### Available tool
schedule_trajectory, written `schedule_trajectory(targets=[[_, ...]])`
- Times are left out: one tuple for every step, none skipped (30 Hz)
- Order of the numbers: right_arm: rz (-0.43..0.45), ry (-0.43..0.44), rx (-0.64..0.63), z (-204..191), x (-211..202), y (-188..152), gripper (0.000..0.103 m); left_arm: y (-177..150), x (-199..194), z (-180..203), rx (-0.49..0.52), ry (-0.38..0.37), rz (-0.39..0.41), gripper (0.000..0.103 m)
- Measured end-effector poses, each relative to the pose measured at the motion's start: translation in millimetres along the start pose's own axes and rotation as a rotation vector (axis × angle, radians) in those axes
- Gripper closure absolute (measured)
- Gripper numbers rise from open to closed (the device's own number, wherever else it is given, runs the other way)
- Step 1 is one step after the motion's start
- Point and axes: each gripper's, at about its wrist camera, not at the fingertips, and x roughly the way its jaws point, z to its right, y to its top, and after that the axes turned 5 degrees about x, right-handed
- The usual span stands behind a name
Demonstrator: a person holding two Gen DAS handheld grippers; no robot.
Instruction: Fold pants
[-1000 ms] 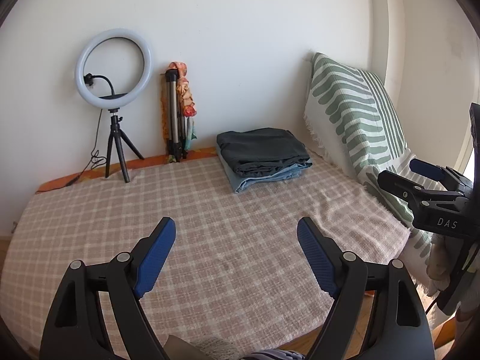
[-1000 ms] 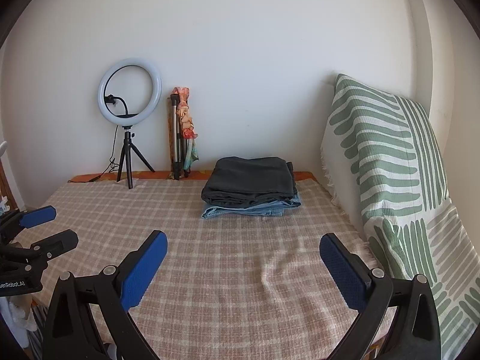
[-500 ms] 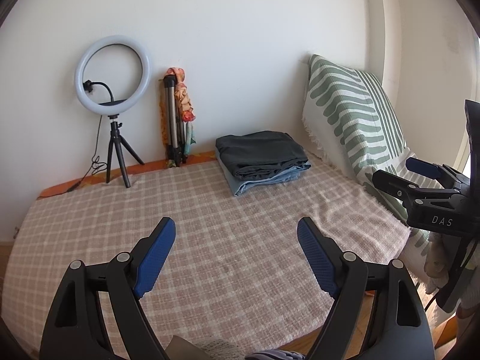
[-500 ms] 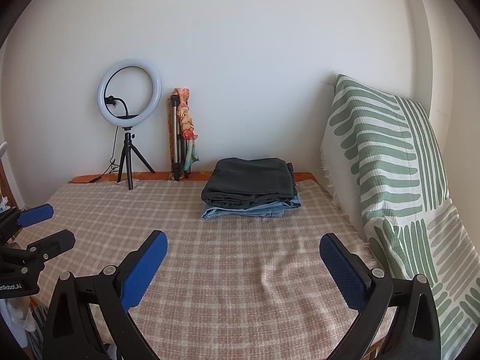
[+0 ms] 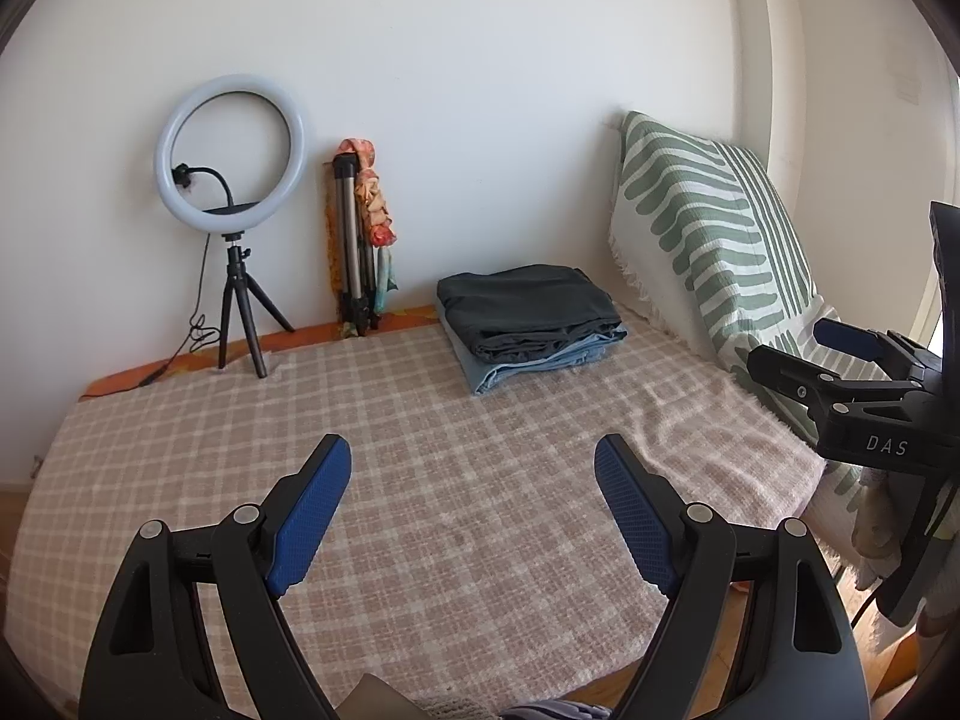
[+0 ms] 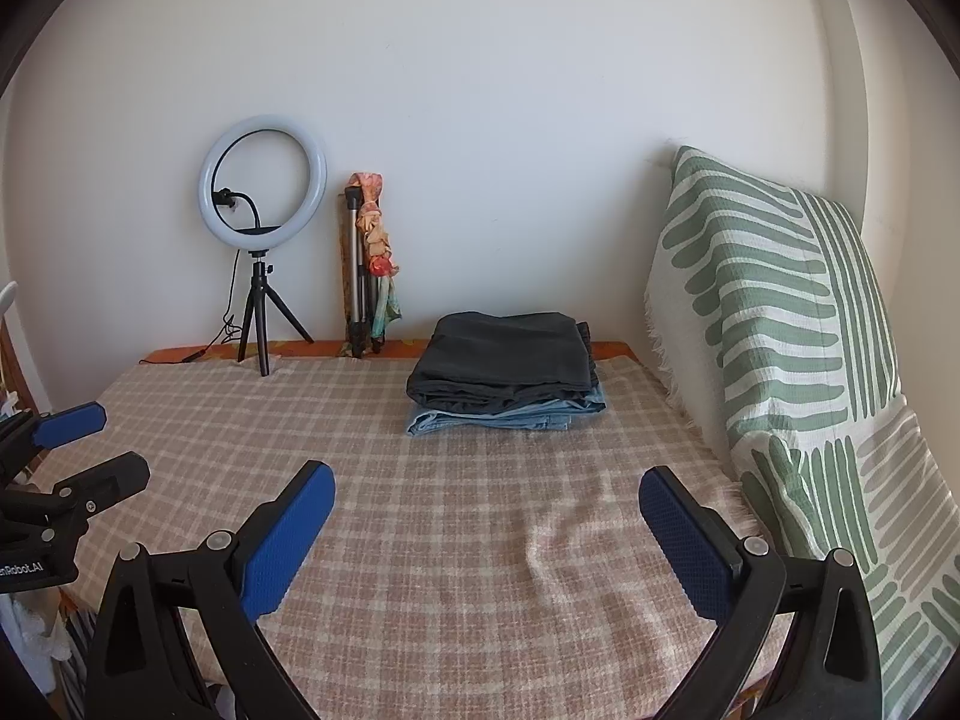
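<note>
Dark grey folded pants (image 5: 528,306) lie on top of light blue folded jeans (image 5: 540,363) at the far side of the checked bed cover (image 5: 420,450); the stack also shows in the right wrist view (image 6: 504,354). My left gripper (image 5: 474,498) is open and empty, held above the near part of the bed. My right gripper (image 6: 486,525) is open and empty too, held to the right of the left one. Both are well short of the stack. The right gripper also shows at the right edge of the left wrist view (image 5: 840,354).
A ring light on a small tripod (image 5: 231,180) and a folded tripod with a scarf (image 5: 360,240) stand against the back wall. A green striped cushion (image 5: 708,228) leans at the right end of the bed. The bed's near edge is just below my grippers.
Both grippers stay open. The left wrist view has drifted slightly, so the stack and ring light sit a little lower in it. The right view is nearly unchanged.
</note>
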Motion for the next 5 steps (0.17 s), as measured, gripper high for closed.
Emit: schedule_trajectory(targets=[[-0.001, 0.000, 0.000, -0.1, 0.2, -0.4, 0.000, -0.1, -0.1, -0.1, 0.002, 0.002, 0.001, 0.019], [-0.003, 0.001, 0.000, 0.1, 0.9, -0.5, 0.000, -0.2, 0.1, -0.6, 0.001, 0.003, 0.000, 0.019], [-0.005, 0.001, -0.001, 0.3, 1.7, -0.8, 0.000, -0.8, -0.1, -1.0, -0.001, 0.002, -0.001, 0.019], [-0.007, 0.002, -0.001, 0.5, 2.6, -1.0, 0.000, -0.8, 0.1, -2.0, -0.005, 0.002, -0.004, 0.019], [-0.010, 0.005, -0.002, 0.9, 4.3, -0.8, 0.000, -0.9, 0.6, -3.7, -0.007, 0.003, -0.008, 0.019]])
